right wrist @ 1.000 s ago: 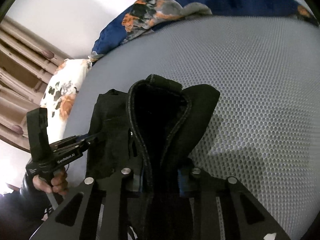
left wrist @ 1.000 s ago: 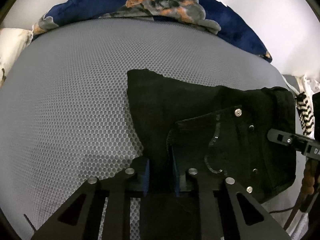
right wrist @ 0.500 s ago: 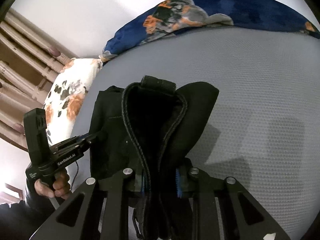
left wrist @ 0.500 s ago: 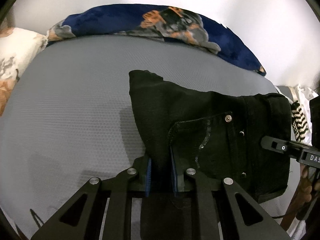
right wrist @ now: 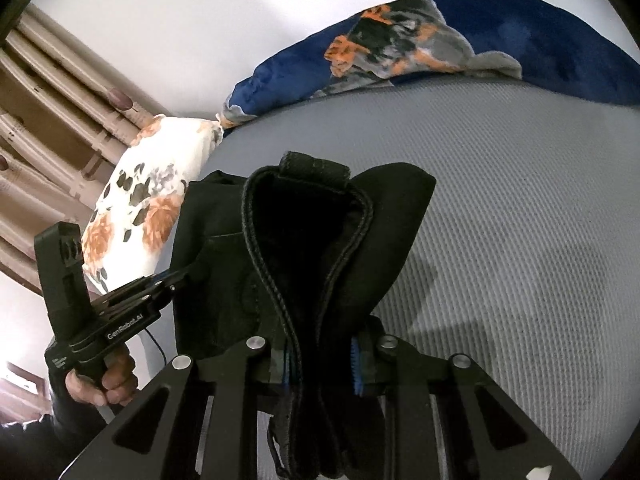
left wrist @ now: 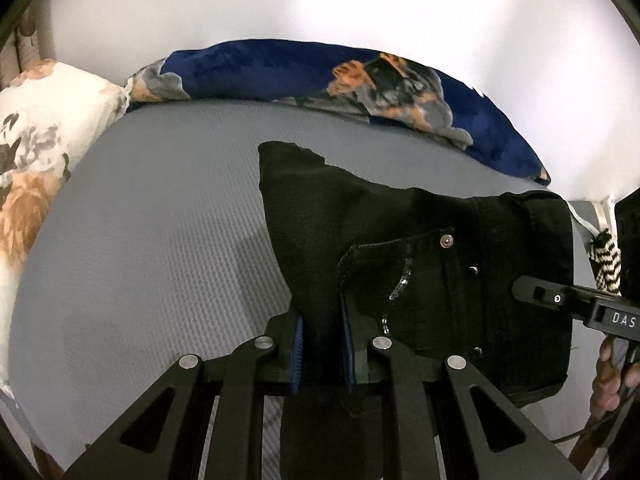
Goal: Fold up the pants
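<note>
Between both sets of jaws, black pants [left wrist: 400, 240] hang pinched above the grey mattress [left wrist: 140, 240].
Left gripper [left wrist: 322, 344] is clamped on a fabric fold, right gripper [right wrist: 320, 364] on the bunched waistband; the denim looks soft, fairly heavy and droopy, so thick seamed edges probably give the surest hold.

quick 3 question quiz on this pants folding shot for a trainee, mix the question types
1. True or false: both grippers are shut on the black pants.
2. Multiple choice: the pants hang above which surface? A) wooden floor B) grey mattress C) glass table
3. Short answer: what lies along the mattress's far edge, by the wall?

Key
1. True: the left gripper and right gripper each clamp black fabric between their blue pads.
2. B
3. A navy patterned blanket, with a floral pillow beside it.
</note>
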`<action>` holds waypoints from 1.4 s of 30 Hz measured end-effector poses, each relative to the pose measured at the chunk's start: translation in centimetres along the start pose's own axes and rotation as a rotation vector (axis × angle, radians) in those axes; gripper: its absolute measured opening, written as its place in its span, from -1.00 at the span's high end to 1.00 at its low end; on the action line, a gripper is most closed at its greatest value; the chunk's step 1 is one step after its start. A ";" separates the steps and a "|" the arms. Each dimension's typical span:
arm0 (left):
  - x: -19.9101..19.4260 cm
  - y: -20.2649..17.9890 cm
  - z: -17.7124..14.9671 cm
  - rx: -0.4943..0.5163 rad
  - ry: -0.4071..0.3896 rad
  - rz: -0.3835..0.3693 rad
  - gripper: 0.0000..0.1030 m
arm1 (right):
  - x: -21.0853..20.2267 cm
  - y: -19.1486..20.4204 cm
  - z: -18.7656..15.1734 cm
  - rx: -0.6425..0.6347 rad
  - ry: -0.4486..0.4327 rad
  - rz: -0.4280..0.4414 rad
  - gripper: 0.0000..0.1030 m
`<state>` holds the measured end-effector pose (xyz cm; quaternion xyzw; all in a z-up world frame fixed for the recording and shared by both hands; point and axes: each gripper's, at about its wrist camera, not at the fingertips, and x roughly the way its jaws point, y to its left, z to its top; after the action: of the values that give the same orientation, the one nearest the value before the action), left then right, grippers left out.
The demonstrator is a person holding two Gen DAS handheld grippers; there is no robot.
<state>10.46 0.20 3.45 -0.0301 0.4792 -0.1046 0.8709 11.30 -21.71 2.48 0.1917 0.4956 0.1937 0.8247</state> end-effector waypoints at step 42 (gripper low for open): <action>12.5 3.6 6.8 0.023 0.048 0.094 0.41 | 9.7 -5.2 8.3 -0.058 0.021 -0.299 0.19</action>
<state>23.17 0.76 -3.80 0.0048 0.4996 -0.0697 0.8635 23.56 -22.19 -3.75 0.0897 0.5212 0.0851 0.8444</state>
